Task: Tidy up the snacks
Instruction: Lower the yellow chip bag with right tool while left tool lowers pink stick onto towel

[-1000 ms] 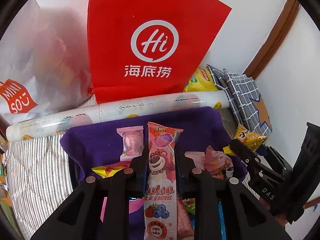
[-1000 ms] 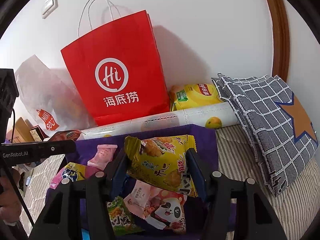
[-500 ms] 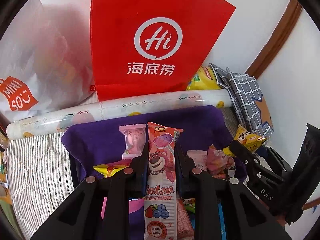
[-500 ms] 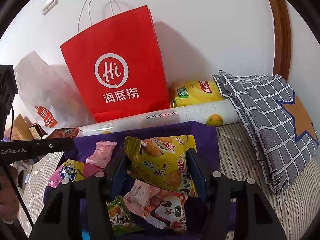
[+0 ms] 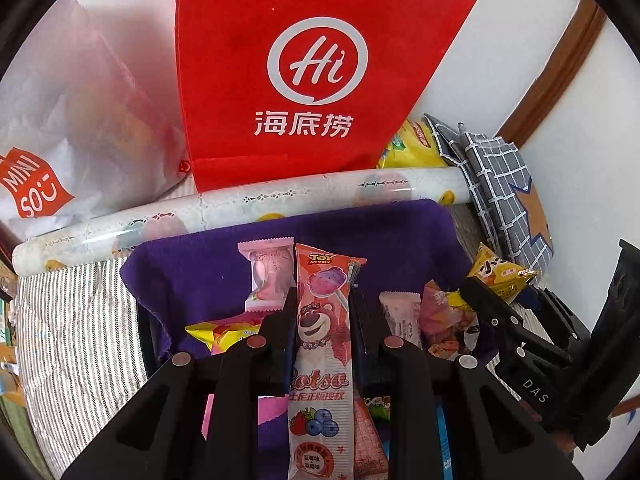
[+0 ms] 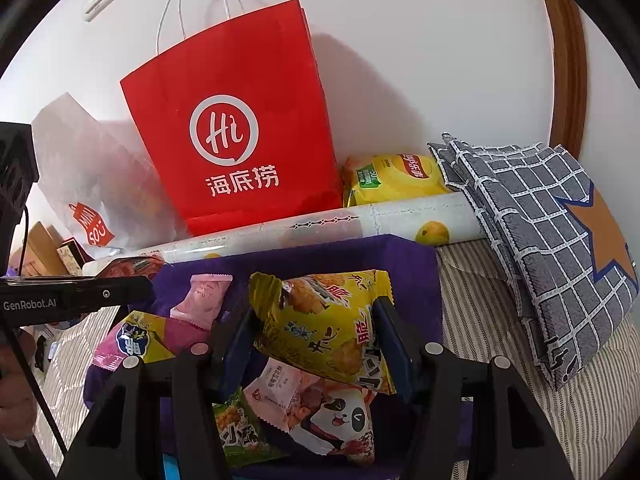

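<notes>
My left gripper (image 5: pixel 323 300) is shut on a long pink Lotso lollipop packet (image 5: pixel 322 344) and holds it above a purple cloth-lined bin (image 5: pixel 360 224). My right gripper (image 6: pixel 316 312) is shut on a yellow snack packet (image 6: pixel 324 320) above the same bin (image 6: pixel 404 256); it also shows at the right of the left wrist view (image 5: pixel 500 272). Loose snacks lie in the bin: a pink candy packet (image 5: pixel 266 276), a panda packet (image 6: pixel 332 412), a green packet (image 6: pixel 236 432). The left gripper's side (image 6: pixel 76 298) shows in the right wrist view.
A red paper bag (image 6: pixel 240 128) stands against the wall behind a rolled sheet (image 6: pixel 320 224). A white Miniso bag (image 5: pixel 52 128) is at the left, a yellow chips bag (image 6: pixel 396 178) and a grey checked cushion (image 6: pixel 540 240) at the right. Striped fabric (image 5: pixel 76 320) covers the surface.
Both grippers keep their hold on the same packets. The views have shifted slightly, with the red bag and rolled sheet a little lower in frame.
</notes>
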Tool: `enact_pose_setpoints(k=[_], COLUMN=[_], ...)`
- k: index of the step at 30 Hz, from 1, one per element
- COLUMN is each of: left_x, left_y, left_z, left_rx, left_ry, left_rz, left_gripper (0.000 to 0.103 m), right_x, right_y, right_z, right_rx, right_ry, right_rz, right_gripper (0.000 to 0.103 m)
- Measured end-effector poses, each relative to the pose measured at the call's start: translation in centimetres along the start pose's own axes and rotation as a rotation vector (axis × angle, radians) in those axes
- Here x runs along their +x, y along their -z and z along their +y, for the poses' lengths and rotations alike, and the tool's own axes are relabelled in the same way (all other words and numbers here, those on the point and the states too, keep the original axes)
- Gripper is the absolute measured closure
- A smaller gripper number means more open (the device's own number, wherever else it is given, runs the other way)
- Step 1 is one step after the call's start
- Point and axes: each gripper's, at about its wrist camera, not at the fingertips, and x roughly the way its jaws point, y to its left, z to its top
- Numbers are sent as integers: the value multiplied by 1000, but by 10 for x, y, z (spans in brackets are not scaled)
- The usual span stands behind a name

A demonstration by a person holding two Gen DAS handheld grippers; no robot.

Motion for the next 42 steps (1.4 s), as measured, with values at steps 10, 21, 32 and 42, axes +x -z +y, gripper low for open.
enact_pose_setpoints(k=[10, 21, 32, 42], left_x=[9, 20, 23, 24], left_y=[2, 7, 6, 7], left_z=[-1, -4, -5, -5], left_rx=[7, 23, 27, 26], left_ry=[-18, -37, -40, -45], left_rz=[35, 80, 90, 98], left_gripper=[80, 80, 79, 79], right_x=[2, 5, 10, 4], right_y=[1, 2, 4, 2], right_z=[0, 0, 3, 3], right_rx=[-1, -10, -19, -16], right_ry=[1, -1, -3, -4], right_rz=[16, 36, 71, 54], right_gripper=[45, 45, 40, 36])
